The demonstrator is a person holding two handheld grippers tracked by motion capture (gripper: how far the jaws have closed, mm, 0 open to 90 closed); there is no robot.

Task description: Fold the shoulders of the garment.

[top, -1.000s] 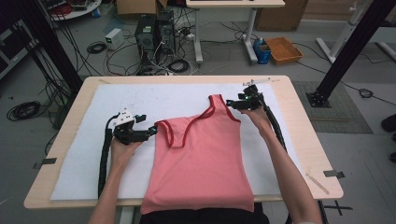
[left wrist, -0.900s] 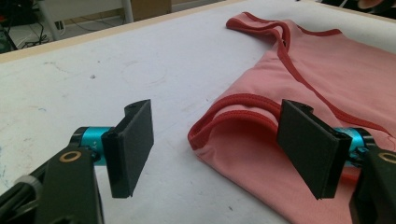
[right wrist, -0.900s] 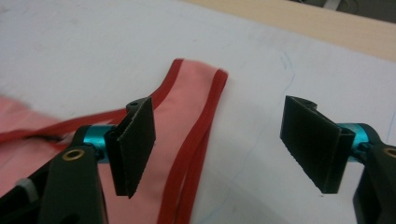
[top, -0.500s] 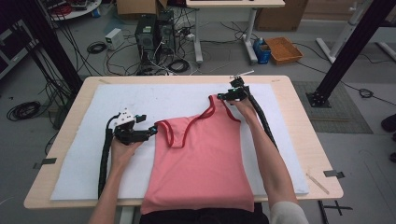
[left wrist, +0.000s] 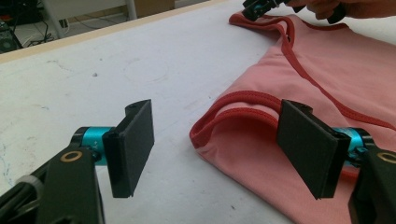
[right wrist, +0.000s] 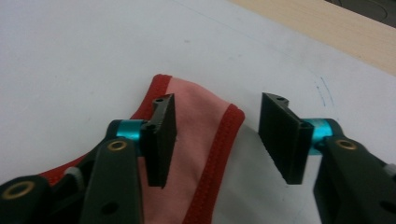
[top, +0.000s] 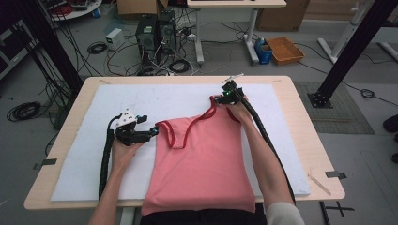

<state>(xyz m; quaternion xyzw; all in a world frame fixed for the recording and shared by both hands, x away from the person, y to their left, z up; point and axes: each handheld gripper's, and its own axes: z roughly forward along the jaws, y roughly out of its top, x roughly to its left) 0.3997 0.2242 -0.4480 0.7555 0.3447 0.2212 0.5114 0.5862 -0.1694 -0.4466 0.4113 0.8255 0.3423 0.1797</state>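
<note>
- Fingers [right wrist: 161, 140] of the right gripper [right wrist: 217, 140]: about half open, and the jaws have just been closing. The end of the tank top's far shoulder strap [right wrist: 198, 116] lies between them; the left pad stands over the cloth, the right pad stands clear of the red hem, over the white mat [right wrist: 70, 56]. No pinch on the cloth is visible.
- Fingers [left wrist: 133, 147] of the left gripper [left wrist: 219, 149]: wide open, holding nothing. The near shoulder strap [left wrist: 233, 109], a red-trimmed loop, lies on the mat between the two pads; the right pad hangs over the pink cloth, and whether it touches the cloth cannot be told.
- Pink tank top [top: 202, 164]: lies flat on the white mat, in the middle of the wooden table [top: 300, 122]. Its hem reaches the table's near edge; its two straps point toward the far side.
- High view, right gripper [top: 228, 93]: at the tip of the far strap [top: 213, 104], near the mat's far edge.
- High view, left gripper [top: 152, 132]: just beside the left-hand strap [top: 165, 129], jaws pointing at it, low over the mat.
- Left gripper view: the right gripper [left wrist: 261, 7] shows at the top edge, at the far strap's tip.
- Both forearms lie over the table, the right one across the tank top's right side.
</note>
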